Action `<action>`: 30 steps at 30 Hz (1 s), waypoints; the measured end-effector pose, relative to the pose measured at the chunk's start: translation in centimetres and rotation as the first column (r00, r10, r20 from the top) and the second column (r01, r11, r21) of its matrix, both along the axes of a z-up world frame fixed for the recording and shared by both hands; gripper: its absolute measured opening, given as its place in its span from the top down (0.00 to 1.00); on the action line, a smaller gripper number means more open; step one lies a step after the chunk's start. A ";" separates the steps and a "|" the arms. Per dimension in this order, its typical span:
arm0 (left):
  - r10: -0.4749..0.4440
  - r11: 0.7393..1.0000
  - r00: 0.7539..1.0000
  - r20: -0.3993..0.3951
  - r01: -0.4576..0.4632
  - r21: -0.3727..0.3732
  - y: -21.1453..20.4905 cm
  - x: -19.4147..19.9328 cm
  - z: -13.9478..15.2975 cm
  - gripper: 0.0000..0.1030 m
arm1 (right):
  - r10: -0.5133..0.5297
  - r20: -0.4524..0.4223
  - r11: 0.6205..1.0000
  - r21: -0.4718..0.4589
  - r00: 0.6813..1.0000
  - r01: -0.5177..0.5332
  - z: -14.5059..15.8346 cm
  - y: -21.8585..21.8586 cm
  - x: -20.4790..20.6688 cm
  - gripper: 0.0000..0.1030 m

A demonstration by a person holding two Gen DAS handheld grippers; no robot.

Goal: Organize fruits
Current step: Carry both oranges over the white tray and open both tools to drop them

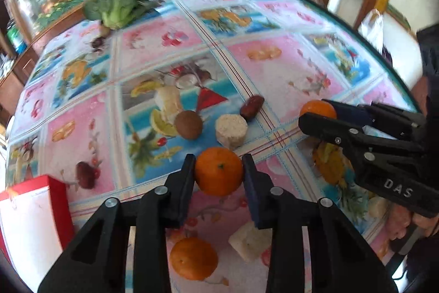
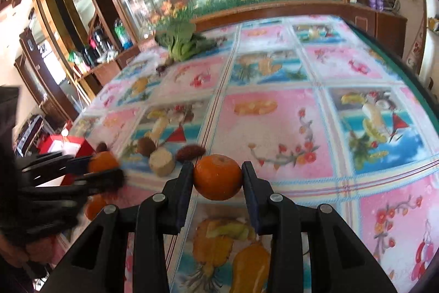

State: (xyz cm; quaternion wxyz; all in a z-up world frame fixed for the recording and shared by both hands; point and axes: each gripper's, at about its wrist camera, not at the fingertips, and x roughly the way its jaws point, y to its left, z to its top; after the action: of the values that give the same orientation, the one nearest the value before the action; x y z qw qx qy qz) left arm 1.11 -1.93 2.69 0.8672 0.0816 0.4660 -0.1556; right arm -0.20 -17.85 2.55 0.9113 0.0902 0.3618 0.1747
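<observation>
My left gripper point(image 1: 219, 169) is shut on a tangerine point(image 1: 219, 172) and holds it above the table. My right gripper point(image 2: 218, 175) is shut on a second tangerine point(image 2: 218, 177); it also shows in the left wrist view point(image 1: 318, 111), at the right. The left gripper appears blurred in the right wrist view point(image 2: 105, 166). A third tangerine point(image 1: 193, 258) lies on the cloth under the left gripper. A kiwi point(image 1: 188, 124), a dark date point(image 1: 252, 106) and a pale round cake point(image 1: 231, 131) lie ahead in a cluster.
A red and white box point(image 1: 33, 213) stands at the left table edge. A leafy green vegetable point(image 1: 116, 4) lies at the far side. A pale cube point(image 1: 251, 239) sits near the third tangerine. The table point(image 2: 274, 122) carries a printed fruit cloth.
</observation>
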 end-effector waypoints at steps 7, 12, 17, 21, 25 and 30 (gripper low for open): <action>0.152 0.980 0.979 0.134 -0.132 -0.146 5.1 -5.7 4.8 0.65 | -0.072 0.088 0.997 0.030 0.994 0.070 1.3 -1.1 -0.5 0.66; 0.298 0.949 0.934 0.196 -0.267 -0.170 11.3 -12.2 6.4 0.65 | -0.059 0.106 0.998 0.036 0.993 0.055 1.9 0.3 -1.5 0.66; 0.401 0.916 0.895 0.193 -0.387 -0.111 16.9 -15.7 5.6 0.65 | 0.120 0.097 0.988 0.089 0.988 -0.129 2.7 7.2 -4.8 0.66; 0.491 0.871 0.862 0.128 -0.485 -0.075 21.0 -16.9 2.9 0.65 | 0.356 0.062 0.926 0.111 0.932 -0.361 3.1 16.1 -7.8 0.66; 0.538 0.843 0.839 0.082 -0.534 -0.066 23.0 -17.3 0.9 0.65 | 0.471 0.032 0.873 0.128 0.882 -0.471 2.7 22.1 -9.7 0.66; 0.549 0.835 0.833 0.065 -0.547 -0.051 23.7 -17.7 -0.4 0.65 | 0.524 -0.008 0.846 0.120 0.852 -0.520 1.4 26.2 -10.6 0.66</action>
State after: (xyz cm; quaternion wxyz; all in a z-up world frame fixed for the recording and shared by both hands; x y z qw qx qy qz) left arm -16.62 21.81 2.25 0.8939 -0.0626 0.4334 0.0955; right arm -10.82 8.38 3.95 0.8154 0.0438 0.3805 0.4342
